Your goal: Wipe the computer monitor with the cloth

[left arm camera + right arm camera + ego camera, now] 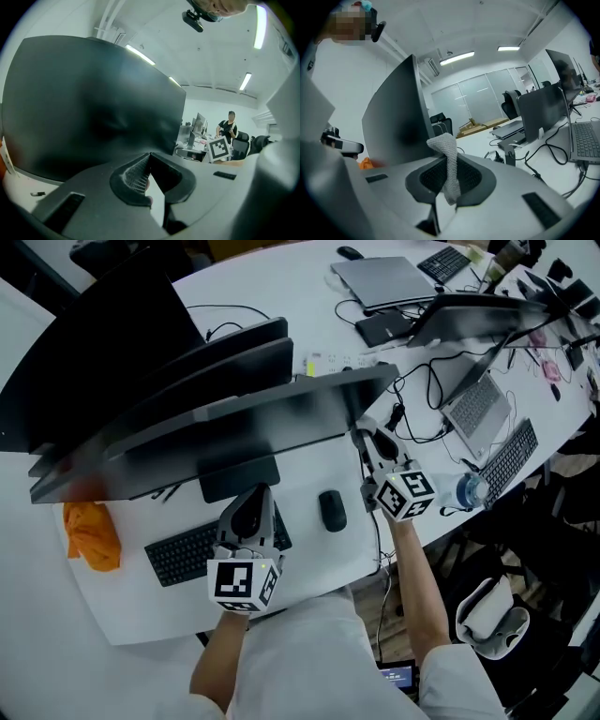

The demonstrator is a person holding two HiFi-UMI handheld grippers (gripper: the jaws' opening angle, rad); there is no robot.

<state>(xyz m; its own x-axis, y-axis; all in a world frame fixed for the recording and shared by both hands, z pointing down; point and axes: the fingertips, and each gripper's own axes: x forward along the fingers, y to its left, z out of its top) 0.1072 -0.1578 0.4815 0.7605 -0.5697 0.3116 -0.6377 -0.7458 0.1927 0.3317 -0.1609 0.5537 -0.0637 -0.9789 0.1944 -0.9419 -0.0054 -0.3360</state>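
Note:
A wide dark monitor [234, 418] stands on the white desk [56, 615], seen from above. It fills the left gripper view as a black screen [93, 108]. My right gripper [367, 439] is by the monitor's right end, shut on a small grey mesh cloth [447, 159] that sticks up between the jaws. In the right gripper view the monitor [396, 126] shows nearly edge-on to the left. My left gripper [255, 501] hangs over the keyboard [187, 554] just in front of the screen, jaws shut with nothing in them. An orange cloth [92, 535] lies on the desk at the left.
A black mouse [332, 510] lies right of the keyboard. A water bottle [469, 491], a second keyboard [511, 460], laptops [473, 404] and cables crowd the right side. More monitors [216, 352] stand behind. A chair [492, 615] is at the lower right.

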